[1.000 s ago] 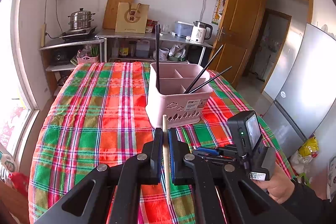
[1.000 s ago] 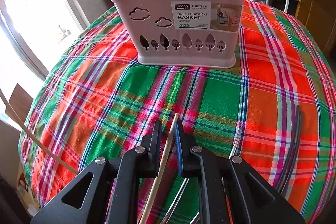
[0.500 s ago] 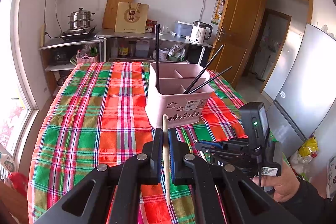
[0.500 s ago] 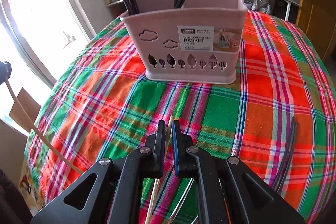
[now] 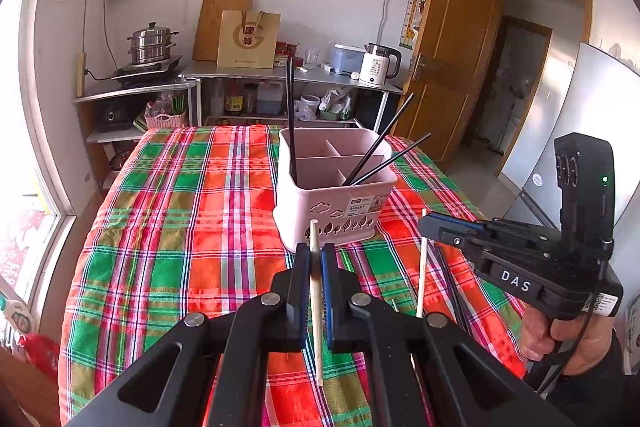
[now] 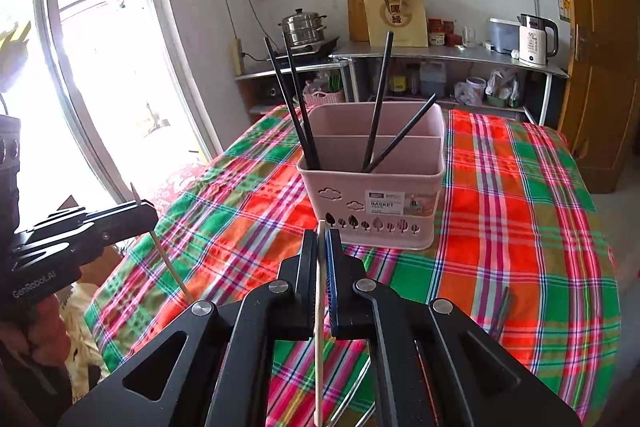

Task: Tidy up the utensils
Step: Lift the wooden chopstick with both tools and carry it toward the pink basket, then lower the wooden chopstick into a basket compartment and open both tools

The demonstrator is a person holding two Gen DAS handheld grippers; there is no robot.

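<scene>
A pink divided chopstick basket [image 5: 332, 195] stands on the plaid tablecloth and also shows in the right wrist view [image 6: 372, 195]. Several black chopsticks [image 6: 296, 107] lean inside it. My left gripper [image 5: 315, 267] is shut on a pale wooden chopstick [image 5: 316, 311], held above the cloth in front of the basket. My right gripper [image 6: 321, 259] is shut on another pale wooden chopstick [image 6: 319, 343], lifted off the table. The right gripper shows at the right in the left wrist view [image 5: 430, 227], the left gripper at the left in the right wrist view [image 6: 140, 211].
Dark utensils [image 6: 500, 311] lie on the plaid cloth [image 5: 172, 227] at the front right. A metal shelf with a steamer pot [image 5: 152, 45] and kettle [image 5: 378, 65] stands behind the table. A window is left, a wooden door [image 5: 452, 67] right.
My right gripper has risen from low over the cloth, lifting its wooden chopstick off the table. The basket now looks farther away. My left gripper has hardly moved.
</scene>
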